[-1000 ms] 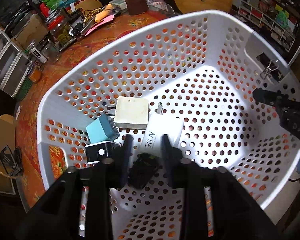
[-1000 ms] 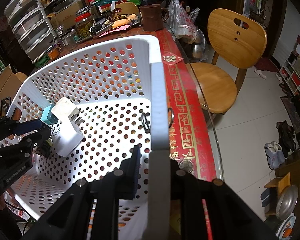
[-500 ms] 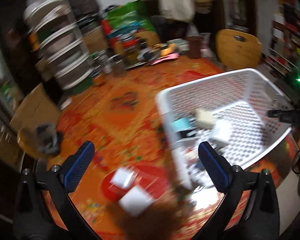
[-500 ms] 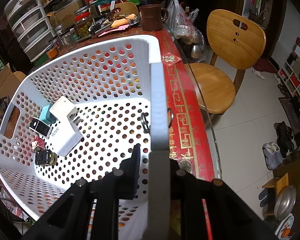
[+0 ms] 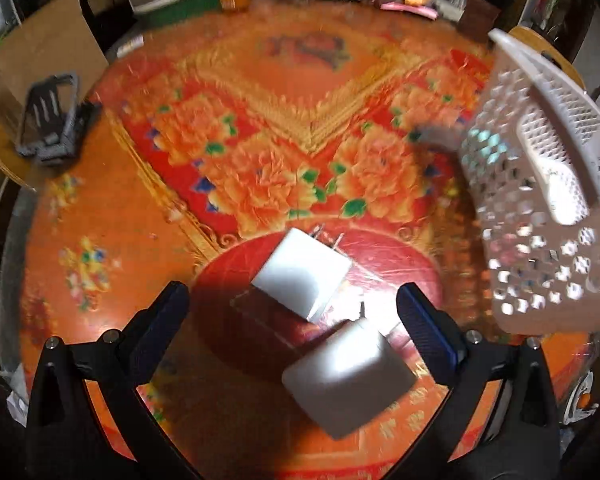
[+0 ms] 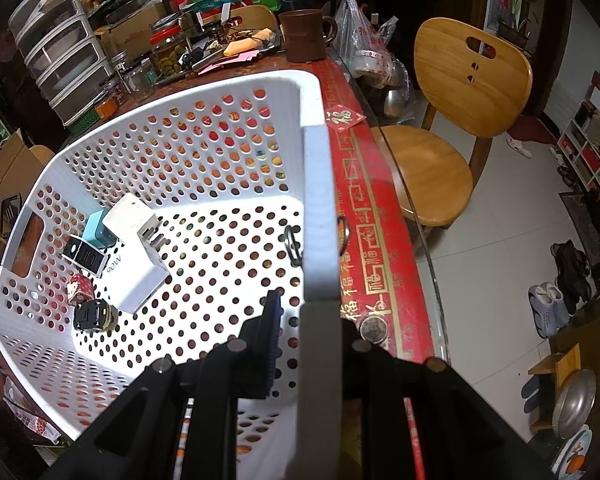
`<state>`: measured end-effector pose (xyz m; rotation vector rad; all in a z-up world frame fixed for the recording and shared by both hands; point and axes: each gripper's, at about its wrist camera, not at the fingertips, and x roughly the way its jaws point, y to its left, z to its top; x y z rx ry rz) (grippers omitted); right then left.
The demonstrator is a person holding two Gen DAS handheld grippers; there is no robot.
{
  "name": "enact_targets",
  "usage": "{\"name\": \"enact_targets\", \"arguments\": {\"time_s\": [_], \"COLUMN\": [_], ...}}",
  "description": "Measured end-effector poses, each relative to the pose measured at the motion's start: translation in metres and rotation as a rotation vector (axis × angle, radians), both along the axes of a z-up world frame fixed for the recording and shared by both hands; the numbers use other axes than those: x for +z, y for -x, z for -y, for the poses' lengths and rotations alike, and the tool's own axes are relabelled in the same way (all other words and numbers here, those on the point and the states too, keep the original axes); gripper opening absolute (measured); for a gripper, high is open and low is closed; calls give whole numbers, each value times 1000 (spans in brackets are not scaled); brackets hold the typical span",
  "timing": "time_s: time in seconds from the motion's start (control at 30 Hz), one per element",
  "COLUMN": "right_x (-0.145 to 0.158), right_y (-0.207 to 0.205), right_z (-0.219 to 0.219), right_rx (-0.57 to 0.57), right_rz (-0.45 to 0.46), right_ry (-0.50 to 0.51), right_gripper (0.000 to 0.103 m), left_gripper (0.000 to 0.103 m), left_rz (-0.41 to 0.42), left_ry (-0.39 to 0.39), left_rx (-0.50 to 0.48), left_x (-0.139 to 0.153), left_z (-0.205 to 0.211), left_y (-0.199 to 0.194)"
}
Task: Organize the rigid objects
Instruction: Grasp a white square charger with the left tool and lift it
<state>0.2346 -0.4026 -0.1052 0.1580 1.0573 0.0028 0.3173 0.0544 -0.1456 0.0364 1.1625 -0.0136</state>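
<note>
In the left wrist view my left gripper (image 5: 296, 332) is open and empty above two white plug adapters on the floral table: one (image 5: 306, 276) just ahead of the fingertips, one (image 5: 346, 372) lower, between the fingers. The white perforated basket (image 5: 540, 184) stands at the right. In the right wrist view my right gripper (image 6: 312, 320) is shut on the basket's rim (image 6: 318, 208). Inside the basket lie a white 90W charger (image 6: 140, 276), a cream adapter (image 6: 130, 216), a teal adapter (image 6: 98, 234), a black charger (image 6: 84, 258) and a small black object (image 6: 92, 314).
A black phone stand (image 5: 54, 120) sits at the table's left edge. Jars, drawers and a brown mug (image 6: 302, 34) crowd the far side. A wooden chair (image 6: 456, 120) stands right of the table. A small red box (image 6: 80, 286) lies in the basket.
My left gripper has left the basket, opened wide and swung left over the table to the two white adapters. A small black object now lies in the basket. The right gripper has not moved.
</note>
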Motion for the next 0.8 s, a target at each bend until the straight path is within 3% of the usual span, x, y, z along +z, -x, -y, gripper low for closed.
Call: {"name": "enact_targets", "arguments": {"time_s": [0.2, 0.4, 0.47, 0.6, 0.67, 0.8], "right_x": [0, 0, 0, 0, 0, 0], "right_y": [0, 0, 0, -1, -1, 0], "right_z": [0, 0, -1, -1, -1, -1], "right_rx": [-1, -2, -1, 0, 1, 3], "right_rz": [0, 0, 0, -2, -1, -1], "right_ry": [2, 4, 6, 9, 9, 6], "right_gripper": [16, 16, 16, 16, 16, 16], "left_gripper": [102, 97, 86, 69, 55, 55], "left_rz": [-31, -29, -35, -31, -27, -22], "left_ry": [20, -14, -31, 12, 27, 29], "left_rx": [22, 17, 18, 17, 26, 26], "left_x": [-20, -21, -21, -19, -17, -15], "left_z": [0, 9, 11, 10, 10, 9], "left_y": [-11, -17, -19, -16, -16, -13]}}
